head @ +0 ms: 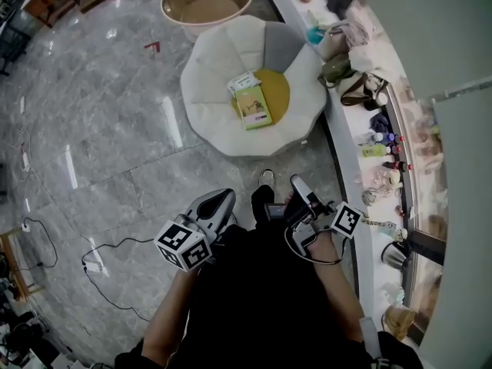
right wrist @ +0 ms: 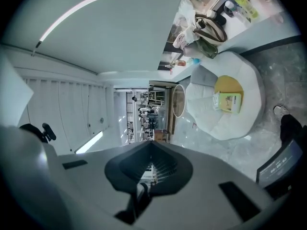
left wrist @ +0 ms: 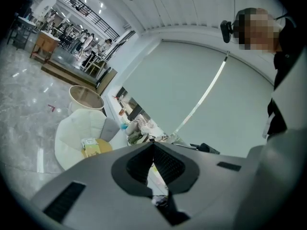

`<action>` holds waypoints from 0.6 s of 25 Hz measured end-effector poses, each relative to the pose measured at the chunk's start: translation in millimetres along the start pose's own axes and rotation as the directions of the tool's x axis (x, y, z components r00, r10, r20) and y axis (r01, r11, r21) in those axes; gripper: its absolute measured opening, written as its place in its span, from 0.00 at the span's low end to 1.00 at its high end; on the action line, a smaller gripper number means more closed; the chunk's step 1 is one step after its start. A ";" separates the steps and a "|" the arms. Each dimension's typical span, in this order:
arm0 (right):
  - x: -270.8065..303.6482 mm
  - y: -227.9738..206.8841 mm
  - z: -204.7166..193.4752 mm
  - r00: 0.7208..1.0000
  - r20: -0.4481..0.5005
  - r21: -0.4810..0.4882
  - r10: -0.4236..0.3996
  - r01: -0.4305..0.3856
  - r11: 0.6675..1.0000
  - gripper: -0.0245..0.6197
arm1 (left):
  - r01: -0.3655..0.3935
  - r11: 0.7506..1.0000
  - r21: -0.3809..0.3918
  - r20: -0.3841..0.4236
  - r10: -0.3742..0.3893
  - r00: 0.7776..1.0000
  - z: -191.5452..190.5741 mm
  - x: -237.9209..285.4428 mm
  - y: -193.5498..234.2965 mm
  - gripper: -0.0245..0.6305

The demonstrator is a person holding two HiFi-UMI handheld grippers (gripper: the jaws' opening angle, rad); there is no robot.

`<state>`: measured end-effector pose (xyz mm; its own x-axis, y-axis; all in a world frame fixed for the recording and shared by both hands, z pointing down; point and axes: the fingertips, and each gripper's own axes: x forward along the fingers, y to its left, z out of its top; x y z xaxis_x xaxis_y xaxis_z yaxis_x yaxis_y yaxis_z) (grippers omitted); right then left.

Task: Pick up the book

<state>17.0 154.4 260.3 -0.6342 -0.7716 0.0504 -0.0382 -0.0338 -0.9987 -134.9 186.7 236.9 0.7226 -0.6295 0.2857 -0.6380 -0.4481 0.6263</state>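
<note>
A green book lies on a yellow cushion in the seat of a white petal-shaped chair, with a smaller white-and-green booklet just behind it. The book shows small at the lower left of the left gripper view, and the book sits at the upper right of the right gripper view. My left gripper and right gripper are held close to the person's body, well short of the chair. Both have their jaws together with nothing between them, as seen on the left gripper and right gripper.
A beige round tub stands beyond the chair. A curved white ledge on the right carries bags and bottles. A grey cushion leans in the chair. A cable lies on the grey marble floor. The person's shoe is near the chair.
</note>
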 end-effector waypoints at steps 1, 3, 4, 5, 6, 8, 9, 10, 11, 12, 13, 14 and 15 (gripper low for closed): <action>3.2 0.3 9.1 1.000 -0.002 0.003 0.003 -0.003 1.000 0.06 | 0.000 1.000 0.002 -0.004 0.000 1.000 3.5 9.0 -1.3 0.06; 10.1 1.1 27.2 1.000 -0.006 0.011 0.010 -0.010 1.000 0.06 | -0.002 1.000 0.007 -0.009 0.002 1.000 11.0 26.9 -2.7 0.06; 13.2 0.8 36.3 1.000 -0.007 0.016 0.013 -0.013 1.000 0.06 | -0.005 1.000 0.009 -0.010 0.005 1.000 14.7 35.8 -3.0 0.06; 15.5 0.0 45.4 1.000 -0.007 0.022 0.014 -0.014 1.000 0.06 | -0.008 1.000 0.009 -0.010 0.008 1.000 17.8 44.6 -3.5 0.06; 16.8 -1.7 54.6 1.000 -0.007 0.030 0.013 -0.013 0.999 0.06 | -0.011 1.000 0.009 -0.009 0.011 1.000 20.4 53.4 -4.5 0.06; 18.0 -7.0 73.8 1.000 -0.005 0.050 0.008 -0.007 0.999 0.06 | -0.019 1.000 0.005 -0.007 0.019 1.000 24.4 71.0 -6.9 0.06; 18.9 -9.9 83.5 1.000 -0.004 0.061 0.005 -0.004 0.998 0.06 | -0.022 1.000 0.002 -0.007 0.022 1.000 26.0 79.7 -8.1 0.06; 19.9 -12.9 92.6 1.000 -0.005 0.072 0.001 -0.001 0.997 0.06 | -0.026 1.000 -0.002 -0.008 0.026 1.000 27.0 88.1 -9.4 0.06; 20.9 -16.2 100.9 1.000 -0.008 0.080 -0.004 0.005 0.997 0.06 | -0.030 1.000 -0.006 -0.009 0.030 1.000 27.4 96.0 -10.6 0.06; 22.0 -20.0 108.4 1.000 -0.015 0.084 -0.011 0.012 0.996 0.06 | -0.034 0.999 -0.011 -0.010 0.034 0.999 27.2 103.4 -11.9 0.06; 23.2 -24.2 115.2 1.000 -0.024 0.087 -0.018 0.020 0.996 0.06 | -0.039 0.999 -0.016 -0.012 0.039 0.999 26.7 110.4 -13.0 0.06; 24.8 -28.1 121.2 0.999 -0.034 0.091 -0.025 0.028 0.995 0.06 | -0.045 0.999 -0.021 -0.014 0.045 0.999 25.9 116.9 -14.0 0.06; 27.1 -31.2 126.5 0.999 -0.045 0.096 -0.029 0.033 0.995 0.06 | -0.050 0.998 -0.027 -0.016 0.050 0.999 24.9 122.9 -14.6 0.06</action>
<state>98.7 54.2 291.8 -0.6666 -0.7411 0.0798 0.0151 -0.1204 -0.9926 -43.3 100.1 244.8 0.6940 -0.6407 0.3284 -0.6661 -0.3984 0.6305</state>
